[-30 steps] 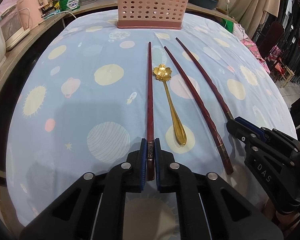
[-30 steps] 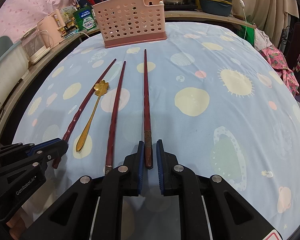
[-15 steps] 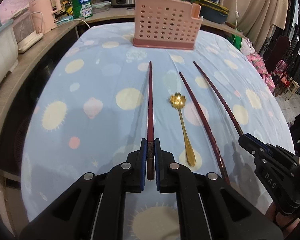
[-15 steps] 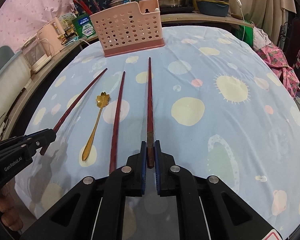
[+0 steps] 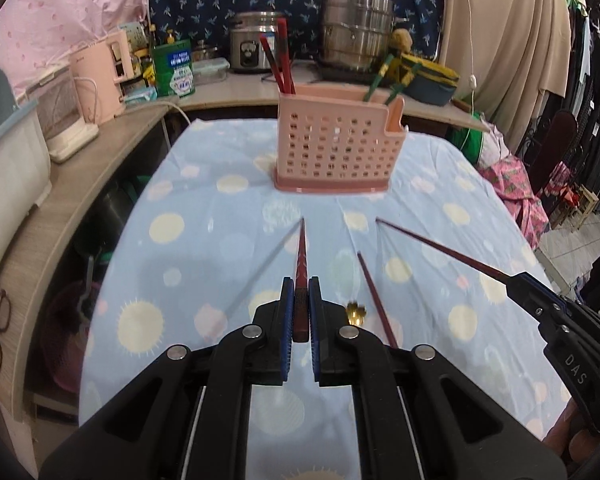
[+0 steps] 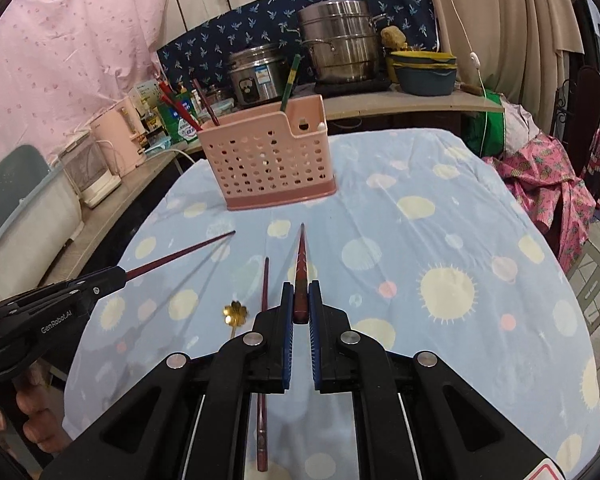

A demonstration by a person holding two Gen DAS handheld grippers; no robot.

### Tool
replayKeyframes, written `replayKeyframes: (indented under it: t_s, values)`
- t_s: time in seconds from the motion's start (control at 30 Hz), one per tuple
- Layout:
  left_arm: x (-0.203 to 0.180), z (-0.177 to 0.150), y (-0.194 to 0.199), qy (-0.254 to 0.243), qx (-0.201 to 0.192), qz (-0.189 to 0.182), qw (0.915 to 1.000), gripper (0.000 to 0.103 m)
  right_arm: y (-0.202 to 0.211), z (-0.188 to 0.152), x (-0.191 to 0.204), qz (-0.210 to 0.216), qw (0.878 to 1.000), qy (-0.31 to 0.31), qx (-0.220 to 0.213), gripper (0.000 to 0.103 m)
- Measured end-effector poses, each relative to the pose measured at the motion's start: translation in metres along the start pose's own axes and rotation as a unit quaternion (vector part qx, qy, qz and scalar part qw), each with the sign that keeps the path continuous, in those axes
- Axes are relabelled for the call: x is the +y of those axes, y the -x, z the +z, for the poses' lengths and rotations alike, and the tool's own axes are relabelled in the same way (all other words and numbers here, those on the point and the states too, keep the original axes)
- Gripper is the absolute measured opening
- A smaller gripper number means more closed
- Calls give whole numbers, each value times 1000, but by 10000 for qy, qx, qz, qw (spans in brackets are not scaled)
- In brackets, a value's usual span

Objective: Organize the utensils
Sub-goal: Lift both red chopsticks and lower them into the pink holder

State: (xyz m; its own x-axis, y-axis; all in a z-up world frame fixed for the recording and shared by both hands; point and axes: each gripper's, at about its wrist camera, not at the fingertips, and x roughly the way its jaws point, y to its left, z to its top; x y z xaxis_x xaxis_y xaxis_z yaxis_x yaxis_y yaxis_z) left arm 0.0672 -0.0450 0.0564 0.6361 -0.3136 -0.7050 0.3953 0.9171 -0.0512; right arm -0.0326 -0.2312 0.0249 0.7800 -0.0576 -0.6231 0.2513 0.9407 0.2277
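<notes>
1. While the pink utensil basket [image 5: 337, 148] is standing ahead of both tools on the spotted tablecloth [image 6: 440, 248], each is gripping 1 dark red chopstick.
2. The left gripper [image 5: 299, 312] is clamping the left chopstick [image 5: 301, 256]; the right gripper [image 6: 299, 308] is clamping the right chopstick [image 6: 301, 264].
3. 1 more chopstick [image 6: 263, 344] is lying below, between the grippers.
4. The gold spoon [image 6: 235, 314] is lying just beside it.

Both wrist views look along their tongs, sharing the pink caddy [image 5: 337, 144] ahead.
</notes>
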Motion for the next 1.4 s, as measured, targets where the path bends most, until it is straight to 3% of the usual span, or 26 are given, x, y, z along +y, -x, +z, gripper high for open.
replayKeyframes:
  t_s: [0.37, 0.9, 1.23, 1.4]
  values:
    - [8, 65, 18, 119, -669, -41, 9977, 7, 10, 63, 0, 88, 9980, -71, -619, 7]
    - [5, 132, 30, 157, -1124, -271, 9932, 7, 23, 142, 1, 324, 9895, -220, -1393, 7]
    - [-1, 199, 50, 208, -1753, -286, 9839, 7, 20, 203, 8, 474, 9793, -341, -1938, 7]
    - [-2, 232, 61, 288, -2172, -352, 9751, 7, 16, 234, 16, 544, 9709, -446, -2287, 7]
